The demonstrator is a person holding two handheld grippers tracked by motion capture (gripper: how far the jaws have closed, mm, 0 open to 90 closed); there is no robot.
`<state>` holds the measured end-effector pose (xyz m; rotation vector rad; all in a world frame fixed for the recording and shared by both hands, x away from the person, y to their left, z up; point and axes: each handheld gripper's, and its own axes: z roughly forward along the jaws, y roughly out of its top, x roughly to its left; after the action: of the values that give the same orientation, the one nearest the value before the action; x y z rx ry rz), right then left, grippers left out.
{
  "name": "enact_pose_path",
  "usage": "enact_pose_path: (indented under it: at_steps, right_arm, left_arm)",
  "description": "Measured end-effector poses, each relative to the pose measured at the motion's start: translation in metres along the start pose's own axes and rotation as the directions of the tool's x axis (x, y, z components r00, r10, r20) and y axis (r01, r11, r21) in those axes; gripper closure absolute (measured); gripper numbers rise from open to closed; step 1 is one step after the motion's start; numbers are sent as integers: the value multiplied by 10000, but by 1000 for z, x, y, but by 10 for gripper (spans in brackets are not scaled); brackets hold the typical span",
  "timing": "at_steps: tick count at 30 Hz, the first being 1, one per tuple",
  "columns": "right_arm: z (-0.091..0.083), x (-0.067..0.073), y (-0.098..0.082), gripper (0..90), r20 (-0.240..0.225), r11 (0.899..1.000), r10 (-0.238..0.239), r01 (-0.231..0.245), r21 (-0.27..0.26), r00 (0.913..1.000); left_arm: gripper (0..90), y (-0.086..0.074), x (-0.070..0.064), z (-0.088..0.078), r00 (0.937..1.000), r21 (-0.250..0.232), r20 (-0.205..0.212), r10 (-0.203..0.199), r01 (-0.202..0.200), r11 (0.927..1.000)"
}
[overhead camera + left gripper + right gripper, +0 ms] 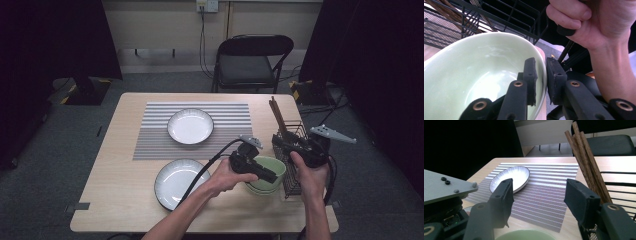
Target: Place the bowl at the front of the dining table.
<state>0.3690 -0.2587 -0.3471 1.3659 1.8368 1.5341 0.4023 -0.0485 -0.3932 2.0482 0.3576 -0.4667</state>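
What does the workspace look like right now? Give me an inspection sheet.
Surface: wooden table with a striped placemat.
Job's things: green bowl, top of a stack, beside a black wire rack.
Clutter: white bowl on the placemat, a plate near the front edge, chopsticks in the rack.
Grippers: left tongs straddle the green bowl's rim, a slim gap on the outer side; right tongs open, nothing between them.
Cables: one trails from the left gripper along the forearm.
Surroundings: folding chair, dark curtains.
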Motion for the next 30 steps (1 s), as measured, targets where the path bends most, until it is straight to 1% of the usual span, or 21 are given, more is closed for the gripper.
enact_pose_path:
  at_steps: [2,3,5,6,7,8,10,12,14,15,17,19,21,22,23,24,25,26,27,29,30]
  right_arm:
    - [0,0,0,402,-32,10000,23,-23,2,10000]
    - [-1,0,0,402,-4,10000,49,-49,-8,10000]
    - [0,0,0,402,14,10000,55,-55,-28,10000]
    - [-1,0,0,402,1,10000,51,-51,-29,10000]
    - [-1,0,0,402,-2,10000,52,-52,-30,10000]
    - [-1,0,1,402,0,10000,57,-57,-33,10000]
    - [0,0,1,401,15,10000,66,-66,-36,10000]
    - [0,0,0,401,24,10000,66,-66,-30,10000]
    - [0,0,0,401,1,10000,47,-47,-31,10000]
    - [0,0,0,399,26,10000,59,-59,-37,10000]
    - [-1,0,1,399,25,10000,43,-43,-77,10000]
    - [-2,-1,1,396,53,9999,69,-69,-104,10000]
    - [-3,-2,1,397,37,9999,105,-105,-123,9999]
    - [-3,-2,1,398,-6,9998,138,-138,-139,9999]
    - [-3,-3,1,398,-52,9998,159,-159,-152,9999]
    - [-3,-3,1,398,-46,9997,172,-173,-160,9998]
    - [-3,-3,1,398,-24,9997,163,-163,-157,9999]
    - [-3,-3,1,398,-20,9997,178,-178,-155,9998]
    - [-3,-2,1,398,-15,9997,177,-177,-157,9998]
    - [-3,-2,1,397,-4,9997,160,-160,-170,9999]
    - [-3,-3,1,396,-1,9997,176,-176,-175,9998]
  left_arm:
    - [704,1,-3,-1,9993,153,-313,213,-208,9997]
    - [703,1,-5,0,9985,285,-458,285,-273,9992]
    - [691,1,-7,2,9952,768,-717,671,-616,9951]
    - [681,1,-9,3,9934,909,-867,746,-666,9936]
    - [672,1,-10,4,9907,1054,-997,926,-821,9910]
    - [653,1,-11,6,9879,1196,-1076,1115,-985,9879]
    - [646,2,-13,9,9853,1459,-1060,1338,-1177,9823]
    - [640,3,-16,12,9790,1782,-1249,1612,-1377,9743]
    - [638,5,-18,15,9736,2240,-1323,1859,-1533,9624]
    - [638,5,-18,17,9717,2302,-1364,1930,-1584,9602]
    - [640,5,-18,20,9664,2565,-1511,2079,-1648,9524]
    - [651,3,-18,22,9636,2802,-1497,2215,-1735,9441]
    - [658,2,-22,25,9512,2909,-1664,2597,-2043,9347]
    - [675,3,-23,26,9513,2979,-1636,2612,-2048,9324]
    - [683,3,-24,27,9534,2969,-1663,2517,-1950,9348]
    - [690,4,-23,28,9498,3059,-1775,2576,-1956,9318]
    - [702,3,-23,29,9503,3108,-1742,2579,-1955,9301]
    - [715,3,-23,29,9528,3070,-1650,2549,-1960,9313]
    - [716,3,-22,29,9530,3089,-1663,2533,-1936,9312]
    - [741,3,-22,29,9478,3181,-1809,2626,-1963,9275]
    - [744,3,-22,29,9476,3194,-1808,2633,-1966,9270]
